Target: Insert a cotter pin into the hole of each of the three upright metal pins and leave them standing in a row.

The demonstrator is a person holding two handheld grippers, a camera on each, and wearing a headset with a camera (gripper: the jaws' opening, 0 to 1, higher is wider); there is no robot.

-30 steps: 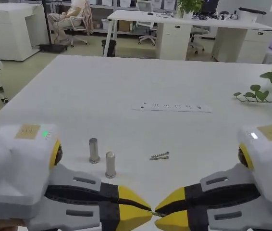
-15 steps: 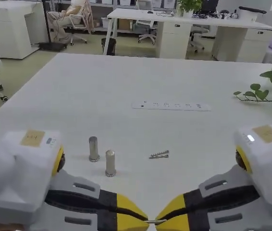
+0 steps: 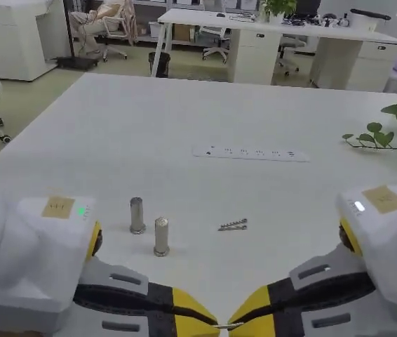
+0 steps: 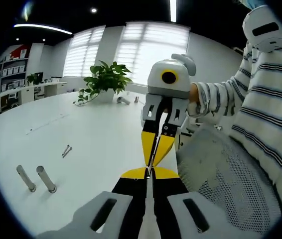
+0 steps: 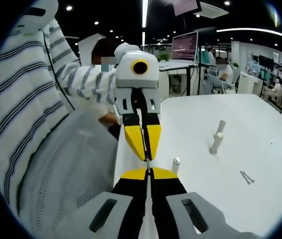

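Now, in the head view, the left gripper (image 3: 209, 324) and right gripper (image 3: 240, 324) are meeting tip to tip at the worktop's (image 3: 254, 105) near edge, both pinching a thin silvery cotter pin (image 3: 225, 326). Two smooth metal upright pins (image 3: 161, 235) are standing toward its near-left corner. Left gripper view: a leafy plant (image 4: 103, 79) is sitting at the matte white worktop's edge. Right gripper view: a monitor (image 5: 183, 46) is glowing behind.

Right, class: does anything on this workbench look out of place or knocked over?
Nothing is knocked over or damaged. Two metal pins stand upright together, but what looks like a third pin stands off on its own, so there is no row yet. Two cotter pins lie loose.
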